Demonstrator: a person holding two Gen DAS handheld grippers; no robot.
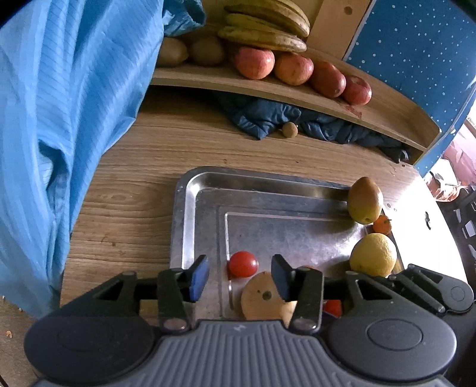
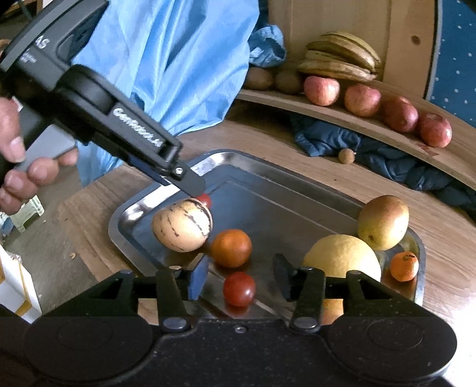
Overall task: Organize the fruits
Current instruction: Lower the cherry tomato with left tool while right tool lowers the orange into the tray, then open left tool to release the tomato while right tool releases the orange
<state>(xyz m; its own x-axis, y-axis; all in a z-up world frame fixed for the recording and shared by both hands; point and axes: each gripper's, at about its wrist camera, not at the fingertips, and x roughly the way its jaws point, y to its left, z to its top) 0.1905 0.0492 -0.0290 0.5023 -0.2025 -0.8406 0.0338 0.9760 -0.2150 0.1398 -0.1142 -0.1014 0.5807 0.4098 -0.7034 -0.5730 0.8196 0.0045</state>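
Note:
A steel tray [image 1: 205, 190] [image 2: 267, 178] on the wooden table holds loose fruit. My left gripper [image 1: 240, 277] is open above a red tomato [image 1: 242, 264] and a tan striped melon [image 1: 264, 297] [image 2: 182, 225]; the right wrist view shows its finger [image 2: 190, 181] just over the melon. My right gripper [image 2: 240, 277] is open around a dark red tomato [image 2: 239, 288]. An orange-brown fruit [image 2: 231, 247], a yellow citrus [image 2: 342, 257] [image 1: 373, 254], a green-red mango [image 2: 383, 221] [image 1: 365, 200] and a small orange [image 2: 404, 265] also lie in the tray.
A curved wooden shelf [image 1: 267, 89] [image 2: 372, 128] carries bananas [image 1: 264, 26], several red apples [image 1: 293, 68] and kiwis [image 1: 206, 50]. Dark blue cloth [image 1: 297, 119] and a small brown fruit [image 1: 289, 130] lie under it. Blue fabric [image 1: 59, 119] hangs at the left.

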